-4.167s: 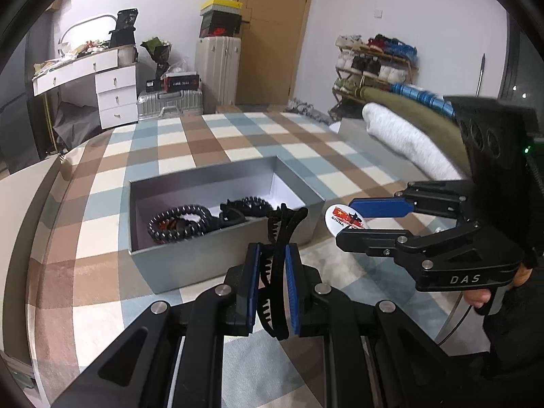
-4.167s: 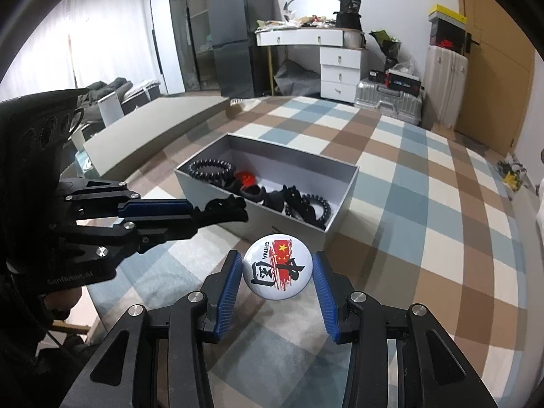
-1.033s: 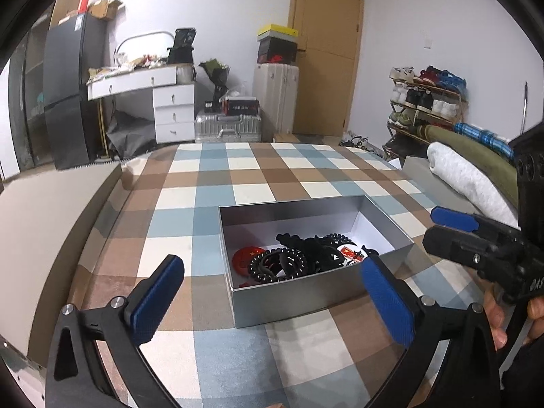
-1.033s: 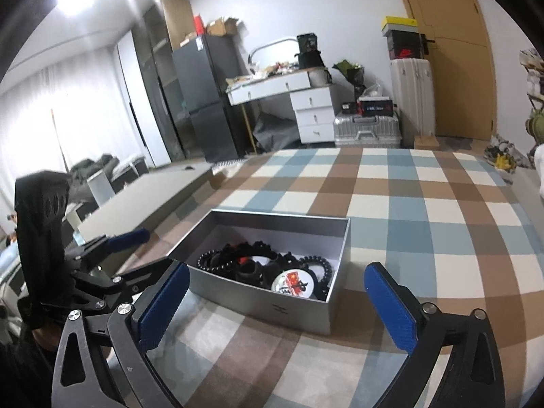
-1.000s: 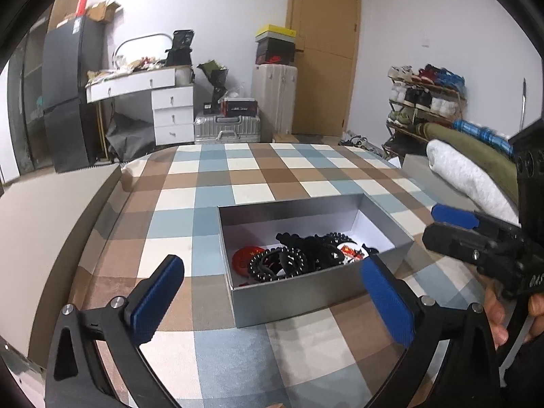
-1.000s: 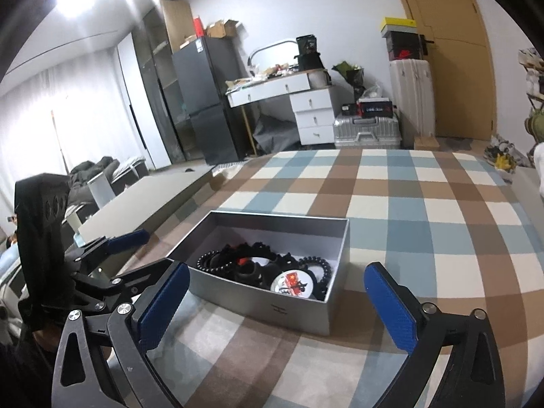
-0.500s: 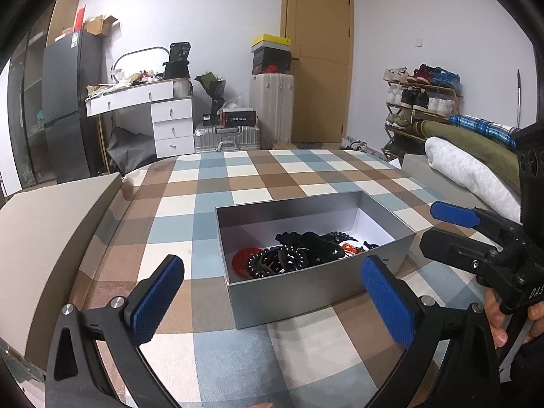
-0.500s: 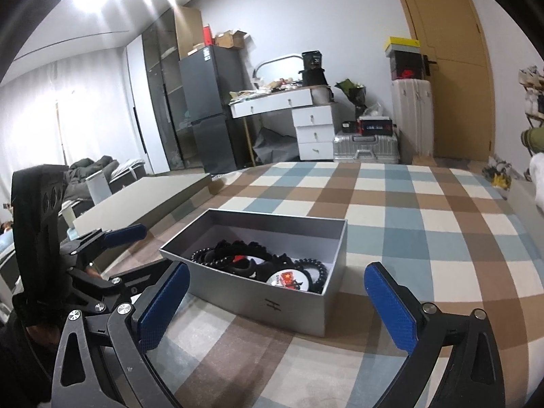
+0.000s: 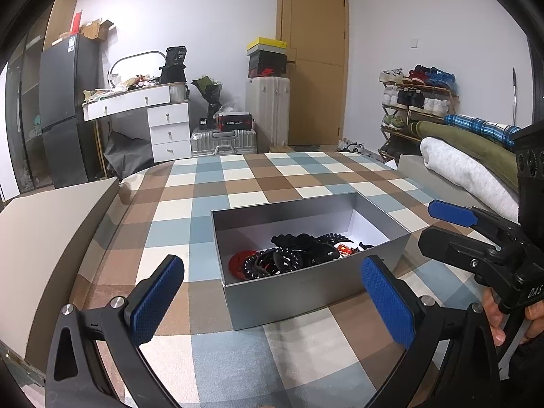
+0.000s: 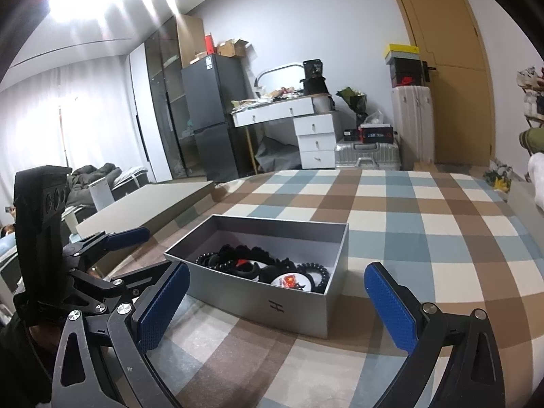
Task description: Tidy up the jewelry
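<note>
Both tools are seen with jaws spread wide and nothing held. The left gripper [image 9: 272,299] is held back from the grey box [image 9: 306,292], which lies at 12 o'clock from it, long axis running 9 to 3 across the left wrist view. From the right gripper [image 10: 272,306] the box [image 10: 272,301] is also at about 12 o'clock, set slightly oblique; neither gripper is clearly nearer.

Contents: black coiled hair ties [image 9: 268,263], black toothed clips [image 9: 299,241], a round white badge with red print [image 10: 291,281], and a red disc [image 9: 238,261], all piled toward the near wall. Box is matte, rigid, open-topped. Checked cloth [image 9: 221,183] around it appears bare; sorting is judged essentially complete.
</note>
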A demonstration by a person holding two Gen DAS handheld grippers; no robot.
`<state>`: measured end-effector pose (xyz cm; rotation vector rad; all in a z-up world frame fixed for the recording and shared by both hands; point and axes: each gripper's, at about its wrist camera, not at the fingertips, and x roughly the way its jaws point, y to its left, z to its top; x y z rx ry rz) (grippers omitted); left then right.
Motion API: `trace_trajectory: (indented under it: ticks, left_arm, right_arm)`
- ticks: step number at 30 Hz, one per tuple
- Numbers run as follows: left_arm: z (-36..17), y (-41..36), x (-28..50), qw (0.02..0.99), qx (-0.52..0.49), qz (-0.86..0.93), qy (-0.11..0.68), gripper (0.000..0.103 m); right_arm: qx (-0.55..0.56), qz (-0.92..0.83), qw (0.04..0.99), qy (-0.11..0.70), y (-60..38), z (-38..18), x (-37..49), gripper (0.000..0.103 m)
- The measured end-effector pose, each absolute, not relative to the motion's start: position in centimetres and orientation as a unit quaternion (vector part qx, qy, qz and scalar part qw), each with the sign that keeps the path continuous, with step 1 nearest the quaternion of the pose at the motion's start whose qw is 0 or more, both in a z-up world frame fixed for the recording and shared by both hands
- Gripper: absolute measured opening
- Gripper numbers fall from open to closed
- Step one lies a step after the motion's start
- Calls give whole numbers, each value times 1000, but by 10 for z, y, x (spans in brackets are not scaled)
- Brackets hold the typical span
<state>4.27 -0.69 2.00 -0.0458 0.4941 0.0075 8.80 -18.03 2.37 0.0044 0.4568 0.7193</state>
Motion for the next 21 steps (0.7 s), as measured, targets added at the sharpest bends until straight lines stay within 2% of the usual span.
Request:
trace_trajectory:
  ticks: [21]
  left_arm:
    - [20, -7, 42, 969, -24, -3, 246, 102]
  right_arm:
    - [-6, 347, 911, 222, -175, 23, 86, 103]
